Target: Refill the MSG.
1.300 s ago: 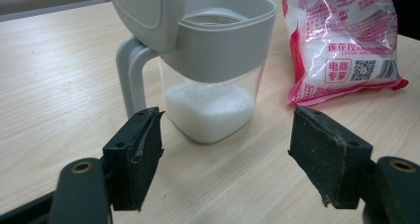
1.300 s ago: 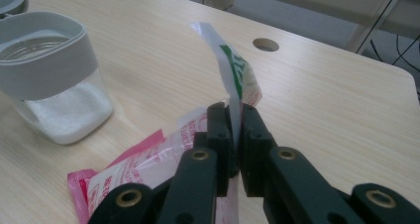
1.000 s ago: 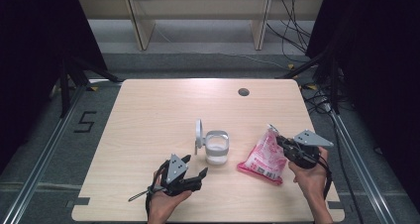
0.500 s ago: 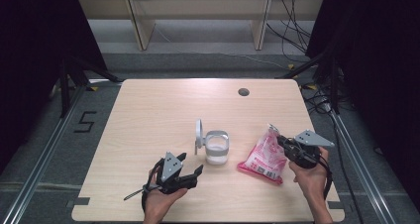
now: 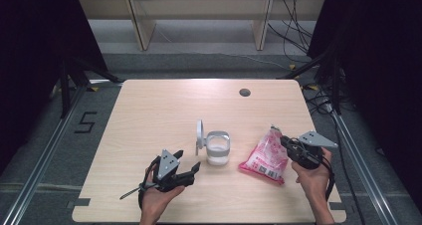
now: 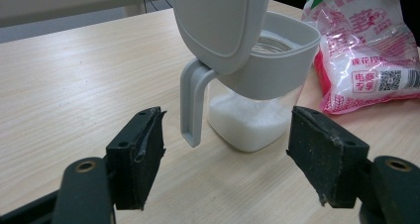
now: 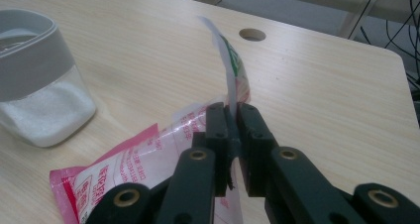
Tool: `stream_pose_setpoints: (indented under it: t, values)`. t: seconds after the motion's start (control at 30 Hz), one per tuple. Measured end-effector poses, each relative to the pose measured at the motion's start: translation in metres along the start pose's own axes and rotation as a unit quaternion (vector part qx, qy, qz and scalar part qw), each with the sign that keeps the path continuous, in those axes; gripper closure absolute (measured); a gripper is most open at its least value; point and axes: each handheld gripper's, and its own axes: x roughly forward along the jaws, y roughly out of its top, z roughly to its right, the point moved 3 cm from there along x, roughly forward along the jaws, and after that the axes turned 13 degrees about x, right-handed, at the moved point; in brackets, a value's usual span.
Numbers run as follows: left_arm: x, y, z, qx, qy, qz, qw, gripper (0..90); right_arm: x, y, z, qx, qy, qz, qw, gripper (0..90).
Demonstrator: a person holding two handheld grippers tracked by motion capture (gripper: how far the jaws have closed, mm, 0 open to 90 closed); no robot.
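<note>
Left tool: jaws spread wide, holding nothing, resting low at the desk's near edge and aimed at the container, apparently ready to steady it.
Right tool: jaws closed on the top edge of the pink and clear plastic bag of white granules, lifting that edge while the bag's bottom lies on the desk, likely readying a pour.
Container: clear plastic canister with grey collar and handle, near the desk's middle just left of the bag; its grey flip lid stands open, white granules fill the bottom.
Desk: pale wood-grain top, round cable hole far right.
Room: grey floor, wooden shelf legs, black cables behind.
</note>
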Motion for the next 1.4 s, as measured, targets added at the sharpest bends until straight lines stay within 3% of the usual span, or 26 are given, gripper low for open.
stream_pose_setpoints:
  t: [0.2,0.43,0.47,0.5,0.53,0.57,0.6,0.73,0.77,0.8,0.9,1.0,1.07,1.17,1.2,1.23,1.27,1.3,1.33,1.4]
  values:
    - [-0.001,0.000,0.000,-0.015,0.000,0.001,0.9999,29.2,-0.001,-0.001,0.001,0.006,-0.003,0.001,1.0000,82.7]
    - [-0.002,0.001,-0.004,-0.011,0.003,0.001,0.9999,29.1,-0.004,-0.003,0.005,0.015,-0.006,0.004,0.9999,81.2]
    - [-0.003,0.001,-0.005,-0.002,0.005,0.001,1.0000,29.1,-0.005,-0.004,0.003,0.030,-0.007,0.004,0.9995,80.7]
    - [-0.003,0.001,-0.004,-0.012,0.007,0.004,0.9999,28.9,-0.006,-0.003,0.006,0.014,-0.009,0.005,0.9998,80.3]
    - [-0.003,0.001,-0.006,-0.004,0.007,0.000,1.0000,28.8,-0.008,-0.003,0.005,0.023,0.000,0.009,0.9997,79.3]
    - [-0.003,0.000,-0.006,-0.010,0.007,0.002,0.9999,28.8,-0.008,-0.003,0.005,0.023,0.000,0.009,0.9997,79.3]
    - [-0.003,0.000,-0.006,-0.015,0.008,-0.002,0.9999,28.7,-0.010,-0.004,0.004,0.026,-0.009,0.011,0.9996,77.3]
    - [-0.003,-0.001,-0.006,-0.014,0.008,-0.001,0.9999,28.7,-0.011,-0.005,0.003,0.030,-0.007,0.017,0.9994,72.3]
    - [-0.003,-0.001,-0.008,-0.001,0.005,0.001,1.0000,28.7,-0.013,-0.006,0.003,0.036,-0.010,0.014,0.9992,70.3]
    - [-0.002,-0.001,-0.006,-0.017,0.007,0.003,0.9998,28.7,-0.014,-0.007,0.003,0.036,-0.009,0.015,0.9992,68.4]
    - [-0.003,-0.001,-0.008,-0.019,0.012,-0.002,0.9997,28.6,-0.015,-0.008,0.002,0.040,-0.010,0.017,0.9990,62.8]
    - [-0.003,-0.001,-0.010,-0.009,0.011,-0.001,0.9999,28.6,-0.017,-0.010,0.003,0.038,-0.005,0.019,0.9991,56.5]
    - [-0.002,-0.001,-0.011,-0.014,0.009,-0.001,0.9999,28.6,-0.020,-0.014,-0.003,0.060,-0.006,0.023,0.9979,52.2]
    - [-0.002,0.000,-0.012,-0.012,0.010,-0.003,0.9999,28.6,-0.022,-0.018,-0.007,0.057,0.001,0.022,0.9981,48.9]
    - [-0.002,0.000,-0.012,-0.014,0.012,-0.003,0.9998,28.6,-0.022,-0.020,-0.005,0.039,-0.001,0.022,0.9990,48.1]
    - [-0.002,0.001,-0.012,-0.016,0.012,0.000,0.9998,28.6,-0.022,-0.020,-0.005,0.039,-0.001,0.022,0.9990,48.1]
    - [-0.003,0.001,-0.013,-0.015,0.013,-0.004,0.9998,28.7,-0.023,-0.022,-0.010,0.058,0.003,0.016,0.9982,47.6]
    - [-0.003,0.002,-0.015,-0.009,0.011,-0.002,0.9999,28.9,-0.023,-0.025,-0.011,0.049,0.003,0.017,0.9987,46.4]
    - [-0.003,0.002,-0.015,-0.021,0.013,-0.001,0.9997,29.2,-0.024,-0.026,-0.013,0.057,0.007,0.016,0.9982,45.7]
    - [-0.003,0.002,-0.015,-0.021,0.014,-0.001,0.9997,29.2,-0.024,-0.027,-0.014,0.049,0.009,0.016,0.9987,45.2]
